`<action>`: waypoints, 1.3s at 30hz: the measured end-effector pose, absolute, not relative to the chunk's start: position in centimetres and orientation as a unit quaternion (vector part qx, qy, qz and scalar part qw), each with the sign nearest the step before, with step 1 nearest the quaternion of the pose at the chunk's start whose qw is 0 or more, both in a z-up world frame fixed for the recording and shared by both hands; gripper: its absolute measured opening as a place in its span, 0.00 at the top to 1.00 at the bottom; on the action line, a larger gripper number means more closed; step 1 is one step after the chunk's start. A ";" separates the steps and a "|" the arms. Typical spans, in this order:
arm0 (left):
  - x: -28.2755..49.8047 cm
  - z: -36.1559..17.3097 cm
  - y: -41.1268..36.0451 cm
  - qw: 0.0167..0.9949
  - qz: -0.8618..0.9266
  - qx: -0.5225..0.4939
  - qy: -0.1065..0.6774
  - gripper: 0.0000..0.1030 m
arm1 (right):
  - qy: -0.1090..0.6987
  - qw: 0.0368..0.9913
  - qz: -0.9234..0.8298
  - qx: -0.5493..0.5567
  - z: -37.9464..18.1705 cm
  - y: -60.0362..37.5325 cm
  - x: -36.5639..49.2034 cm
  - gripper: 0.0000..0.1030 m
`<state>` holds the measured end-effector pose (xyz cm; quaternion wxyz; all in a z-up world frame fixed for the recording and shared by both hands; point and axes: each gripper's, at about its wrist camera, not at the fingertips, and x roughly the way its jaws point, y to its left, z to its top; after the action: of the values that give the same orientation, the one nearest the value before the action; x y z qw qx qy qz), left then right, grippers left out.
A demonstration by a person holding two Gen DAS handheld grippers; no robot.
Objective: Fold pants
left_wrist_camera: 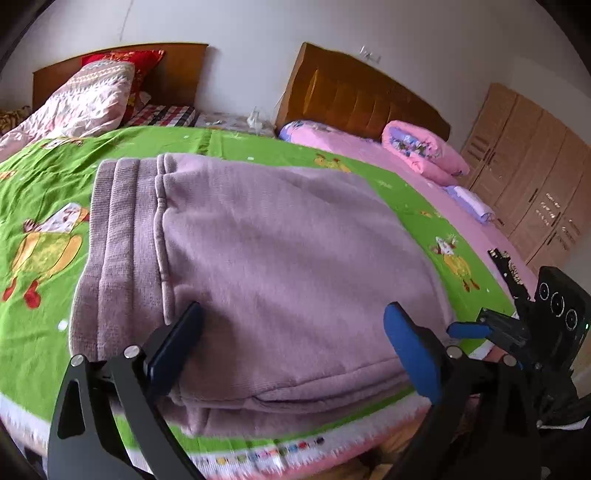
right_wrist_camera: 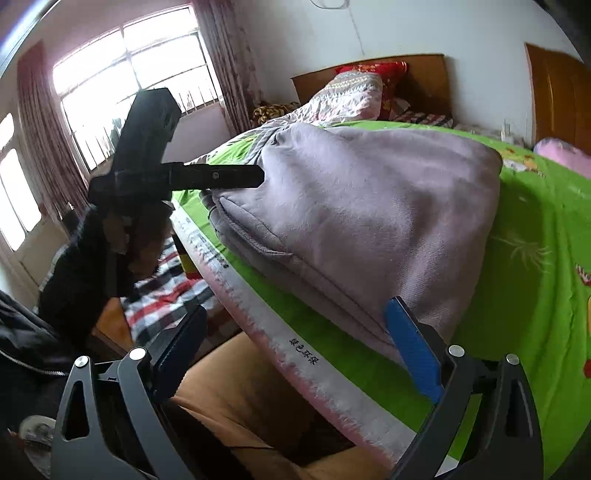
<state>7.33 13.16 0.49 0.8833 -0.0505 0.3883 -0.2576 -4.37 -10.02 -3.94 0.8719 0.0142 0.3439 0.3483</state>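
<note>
I see white walls (left_wrist_camera: 240, 26), 2 wooden headboards (left_wrist_camera: 354, 92), wardrobe (left_wrist_camera: 535, 177) far right, bright window (right_wrist_camera: 129, 74) w/ curtains (right_wrist_camera: 44, 129) (pinkish).

The pants (left_wrist_camera: 280, 258) are soft, matt mauve knit cloth with a ribbed waistband. They lie on a smooth green printed cotton sheet (left_wrist_camera: 48, 184). The headboard (left_wrist_camera: 354, 96) is glossy varnished wood; the wardrobe (left_wrist_camera: 532, 184) is matt pale wood.

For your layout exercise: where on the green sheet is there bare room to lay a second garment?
Bare green sheet lies left of the pants, up to the quilt. Another strip runs right of them to the pink bedding. The near edge is crowded: both grippers, left and right.
</note>
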 end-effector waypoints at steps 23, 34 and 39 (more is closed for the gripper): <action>10.5 0.4 12.7 0.855 -0.273 -0.061 0.437 0.11 | 0.302 0.893 0.330 0.042 3.3 -13.6 1.1 0.04; 9.8 -0.9 18.0 0.857 -0.258 -0.141 0.422 0.80 | 0.409 0.825 0.379 -0.092 -3.4 -9.7 11.2 0.04; 9.5 1.6 15.9 0.849 -0.294 -0.123 0.422 0.18 | 0.417 0.833 0.355 -0.080 -1.8 -11.2 10.3 0.05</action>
<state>9.52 15.95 1.59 0.8487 -0.1228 0.4220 -0.2941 10.28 -11.22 -1.79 0.8331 -0.0804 0.4166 0.3549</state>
